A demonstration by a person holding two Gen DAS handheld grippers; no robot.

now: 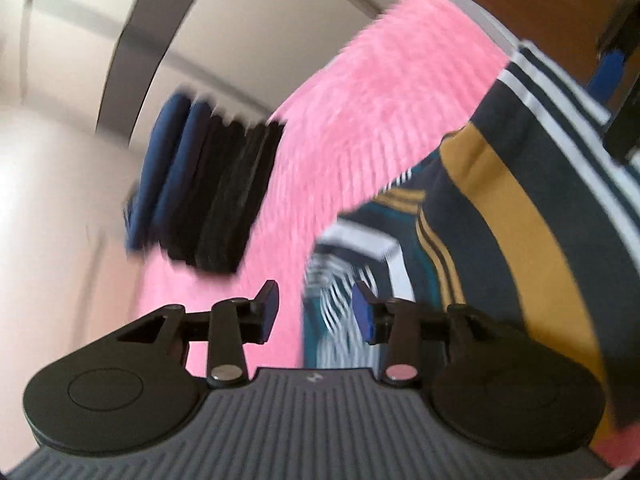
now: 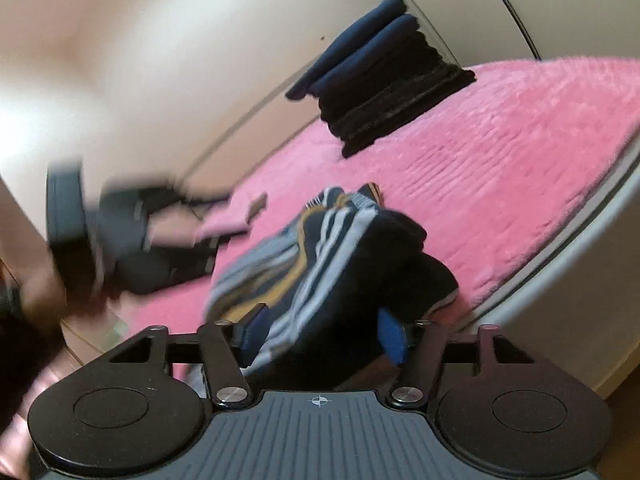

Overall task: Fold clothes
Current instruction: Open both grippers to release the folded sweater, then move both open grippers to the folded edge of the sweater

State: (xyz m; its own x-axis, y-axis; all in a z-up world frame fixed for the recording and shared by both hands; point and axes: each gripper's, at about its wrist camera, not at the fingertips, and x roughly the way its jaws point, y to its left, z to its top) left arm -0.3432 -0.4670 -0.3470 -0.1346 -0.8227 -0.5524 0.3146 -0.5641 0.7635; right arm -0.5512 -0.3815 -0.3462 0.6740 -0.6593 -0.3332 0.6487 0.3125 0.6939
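The striped garment (image 2: 320,248) sits bunched on the pink bed cover (image 2: 500,152), near the bed's edge, and the right gripper (image 2: 320,336) has a thick wad of it between its fingers (image 2: 390,338), which stand fairly wide because so much cloth is packed in. Risk one: that is a bundle, not an edge, so any lift could drag several layers at once and leave the piece twisted.

Over on the left, the left gripper (image 1: 316,312) hangs over the same garment (image 1: 500,208) with its fingers (image 1: 269,308) parted to a middling gap and nothing between them. The view is smeared with motion, so a quick grab could catch the fluffy cover along with the shirt, or miss a hem altogether.

Further back, a stack of folded dark clothes (image 2: 384,84) stands near the far edge of the bed. A wide swing of loose fabric could clip that pile and topple it. And with cloth hanging near the edge, a slip sends it toward the floor.
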